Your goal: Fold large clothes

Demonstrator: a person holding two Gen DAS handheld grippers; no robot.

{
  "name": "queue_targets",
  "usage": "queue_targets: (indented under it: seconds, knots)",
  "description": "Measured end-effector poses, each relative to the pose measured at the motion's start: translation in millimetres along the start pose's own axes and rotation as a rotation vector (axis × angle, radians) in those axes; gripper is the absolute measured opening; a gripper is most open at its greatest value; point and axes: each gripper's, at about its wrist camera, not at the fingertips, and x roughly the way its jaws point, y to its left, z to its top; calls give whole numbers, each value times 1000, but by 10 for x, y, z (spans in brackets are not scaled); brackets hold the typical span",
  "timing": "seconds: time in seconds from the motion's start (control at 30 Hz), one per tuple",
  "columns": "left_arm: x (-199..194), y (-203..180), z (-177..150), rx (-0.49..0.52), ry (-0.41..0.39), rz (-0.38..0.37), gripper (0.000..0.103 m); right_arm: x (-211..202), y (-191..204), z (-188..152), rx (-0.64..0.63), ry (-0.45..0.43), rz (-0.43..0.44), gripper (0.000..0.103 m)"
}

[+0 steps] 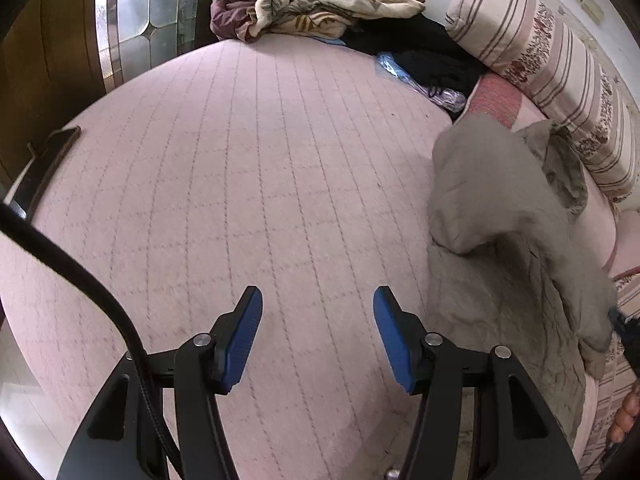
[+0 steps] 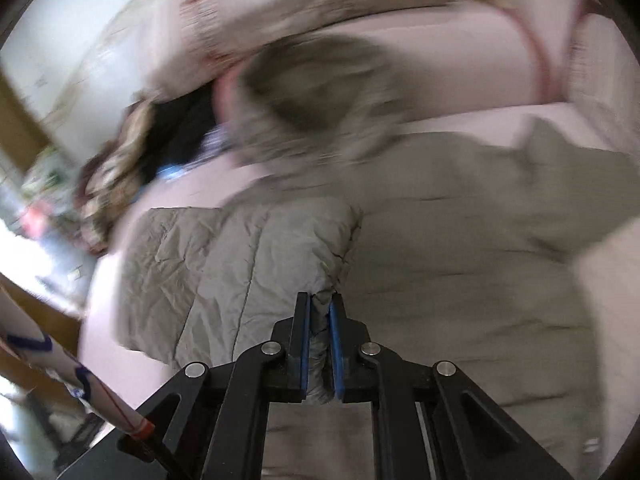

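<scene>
Folding is barely beginning: your right gripper (image 2: 320, 312) is pinching the grey jacket (image 2: 440, 240) on the bed (image 1: 240, 160) at three o'clock; your left gripper (image 1: 318, 332) is hovering, jaws spread, empty.

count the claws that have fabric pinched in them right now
1. The right claw is shut on a fold of the grey quilted jacket. The left claw stands open over the pink quilted bed cover, with nothing between its pads.
</scene>
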Motion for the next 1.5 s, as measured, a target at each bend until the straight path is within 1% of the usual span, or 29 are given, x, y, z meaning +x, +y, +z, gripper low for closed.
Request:
queue_targets:
  seconds: [0.07, 0.17, 0.23, 0.37, 0.5, 0.57, 0.63, 0.7, 0.73, 0.77, 0.8, 0.9, 1.0, 1.1, 1.17, 1.27, 1.37, 1.43, 1.47, 1.5]
  knots:
    - [14, -60, -57, 6, 9, -6, 57, 72, -265, 52, 21, -4, -78, 9]
    - [52, -249, -139, 64, 12, 14, 57, 225, -529, 101, 49, 5, -145, 9]
    - [84, -406, -209, 115, 11, 28, 57, 388, -650, 129, 72, 22, -152, 9]
    - [217, -625, -312, 188, 33, 43, 57, 711, -622, 131, 67, 58, -173, 10]
    - [402, -770, -398, 247, 54, 88, 57, 993, -659, 75, 80, 104, -175, 12]
    - [471, -805, -412, 264, 62, 108, 57, 1072, -666, 27, 84, 113, -186, 18]
    - [515, -826, -413, 269, 70, 119, 57, 1120, -684, 14, 72, 105, -198, 20]
    - [543, -833, -407, 269, 75, 125, 59, 1086, -712, 10, 65, 87, -226, 32]
    - [547, -836, -407, 269, 74, 128, 60, 1050, -726, 22, 68, 75, -237, 43]
    - [543, -834, -407, 269, 73, 130, 60, 1003, -748, 26, 76, 61, -232, 51]
    - [533, -831, -407, 270, 72, 130, 60, 953, -778, 37, 86, 50, -222, 53]
    - [450, -814, -435, 271, 57, 132, 60, 598, -956, 7, 122, 8, -171, 54]
    - [269, -833, -500, 283, 30, 125, 60, 175, -1133, -92, 120, -21, -116, 55]
    - [6, -898, -616, 305, 0, 108, 60, -296, -1348, -239, 109, -55, -92, 59]
    - [-176, -946, -724, 316, -15, 82, 60, -586, -1529, -327, 115, -76, -86, 62]
    - [-401, -1087, -923, 346, -6, 40, 60, -992, -1814, -386, 156, -106, -91, 62]
    - [-668, -1270, -1091, 388, 14, -30, 60, -1365, -2063, -383, 201, -147, -88, 63]
    - [-872, -1406, -1127, 413, 6, -74, 60, -1666, -2207, -335, 232, -198, -84, 65]
    - [-941, -1461, -1135, 419, -1, -88, 61, -1785, -2251, -313, 237, -219, -86, 67]
    - [-1048, -1540, -1128, 426, -13, -109, 65, -1865, -2278, -304, 238, -234, -91, 68]
